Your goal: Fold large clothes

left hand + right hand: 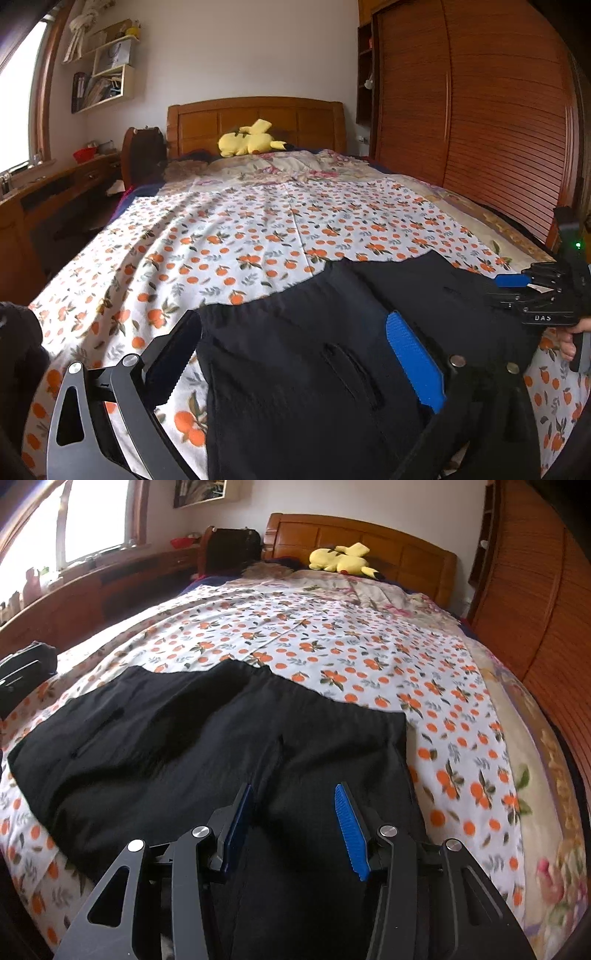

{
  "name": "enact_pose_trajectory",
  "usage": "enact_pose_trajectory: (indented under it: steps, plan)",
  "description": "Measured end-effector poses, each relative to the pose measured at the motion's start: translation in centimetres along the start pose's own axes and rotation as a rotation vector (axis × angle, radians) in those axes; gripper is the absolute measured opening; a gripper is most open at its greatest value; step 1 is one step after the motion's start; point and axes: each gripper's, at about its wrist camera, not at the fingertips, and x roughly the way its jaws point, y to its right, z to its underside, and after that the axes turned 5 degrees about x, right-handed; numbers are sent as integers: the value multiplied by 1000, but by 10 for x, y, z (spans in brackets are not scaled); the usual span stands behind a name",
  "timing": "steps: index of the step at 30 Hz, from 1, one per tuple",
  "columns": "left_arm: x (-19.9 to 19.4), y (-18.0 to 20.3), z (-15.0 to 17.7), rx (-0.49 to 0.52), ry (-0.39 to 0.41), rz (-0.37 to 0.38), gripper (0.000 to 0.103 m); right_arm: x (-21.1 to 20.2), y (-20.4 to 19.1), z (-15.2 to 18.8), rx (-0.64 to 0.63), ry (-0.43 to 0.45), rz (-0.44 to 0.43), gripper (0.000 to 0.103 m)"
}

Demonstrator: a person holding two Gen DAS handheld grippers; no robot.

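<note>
Garment: black trousers [177, 738] lie flat on the bed's orange-print sheet [258, 229], waistband toward the headboard [255, 118], legs running back under both cameras.
Handling: judged soft, light and limp; it will sag and drag unless lifted at two points, and the thin cloth may slip from a shallow pinch.
Where to hold: the waistband corners or the outer side seams look best; the slit pocket [351, 373] is a poor hold.
Left hand-held gripper [295, 362]: jaws spread wide above the garment's left half, nothing between the pads.
Right hand-held gripper [295, 823]: jaws partly apart over the right leg, pads not pressing cloth; seen from the left wrist view it hovers at the garment's right edge, a hand [572, 339] on its grip.
Edges: the garment's left edge lies near the bed's side; a dark bundle [26, 668] sits just beyond it.
Open room: bare sheet stretches well ahead toward the yellow plush toy [247, 142]; the wardrobe [480, 110] closes the right side.
</note>
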Motion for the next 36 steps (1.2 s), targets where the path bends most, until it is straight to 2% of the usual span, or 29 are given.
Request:
enact_pose_trajectory:
  steps: [5, 10, 14, 19, 25, 29, 33, 36]
  plan:
    - [0, 11, 17, 12, -32, 33, 101, 3, 10, 24, 26, -21, 59, 46]
    - [-7, 28, 25, 57, -34, 48, 101, 24, 18, 44, 93, -69, 31, 46]
    - [-14, 38, 32, 67, -34, 67, 101, 11, 13, 41, 70, -31, 64, 47]
    - [-23, 49, 44, 78, -41, 82, 101, -7, -1, 44, 63, 17, 39, 47]
    - [-32, 58, 61, 86, -57, 92, 101, -22, -33, 40, 33, 66, -46, 47]
    - [-36, 62, 71, 82, -70, 95, 101, -22, -54, 40, 21, 63, -108, 47]
    - [-38, 64, 78, 82, -77, 94, 101, -18, -71, 45, -11, 48, -134, 47]
    - [-39, 66, 81, 86, -84, 93, 101, -3, -80, 51, -48, -19, -139, 47]
